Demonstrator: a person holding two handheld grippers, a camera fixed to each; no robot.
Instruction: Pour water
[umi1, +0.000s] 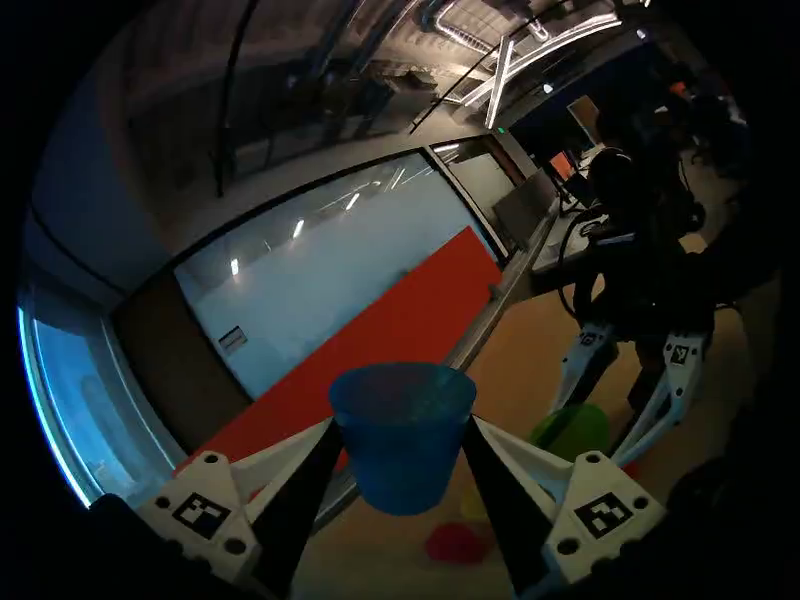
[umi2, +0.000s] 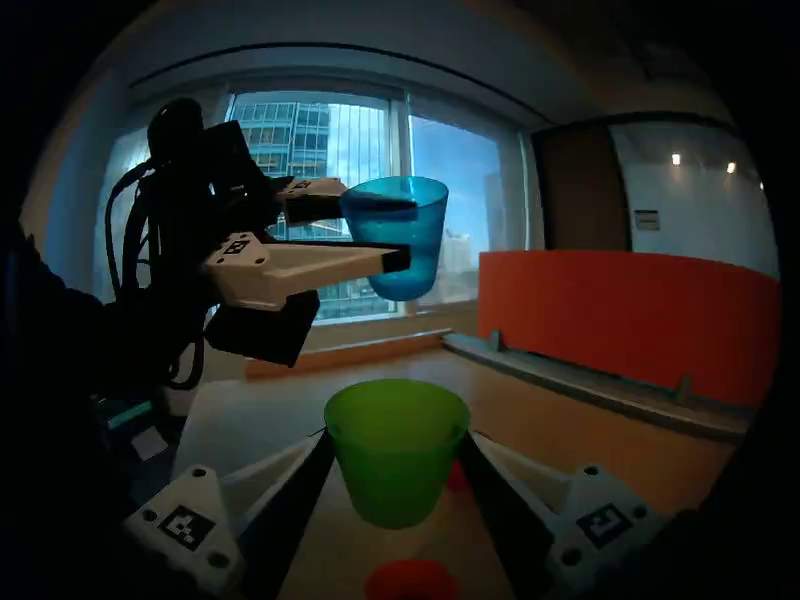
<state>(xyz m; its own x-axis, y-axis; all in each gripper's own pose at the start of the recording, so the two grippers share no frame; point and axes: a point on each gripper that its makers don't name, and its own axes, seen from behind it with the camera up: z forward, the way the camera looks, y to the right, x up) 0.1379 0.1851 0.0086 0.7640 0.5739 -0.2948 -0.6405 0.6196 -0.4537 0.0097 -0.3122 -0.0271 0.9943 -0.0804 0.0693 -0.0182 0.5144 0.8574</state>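
Observation:
My left gripper (umi1: 403, 432) is shut on a translucent blue cup (umi1: 403, 450), its fingers pressing on both sides. In the right gripper view that blue cup (umi2: 397, 235) hangs roughly upright in the left gripper (umi2: 400, 232), high above the table and up-left of the green cup. My right gripper (umi2: 397, 445) is shut on a green cup (umi2: 397, 465), held low over the wooden table (umi2: 560, 430). The left gripper view shows the right gripper (umi1: 595, 430) with the green cup (umi1: 572, 430) off to the right. I cannot see any water in either cup.
A red cup (umi2: 412, 580) stands on the table just below the green cup; the red cup (umi1: 455, 542) has a yellow item (umi1: 472, 503) beside it. An orange panel (umi2: 640, 310) and a metal rail (umi2: 590, 385) border the table's far side. Large windows (umi2: 330, 150) lie behind.

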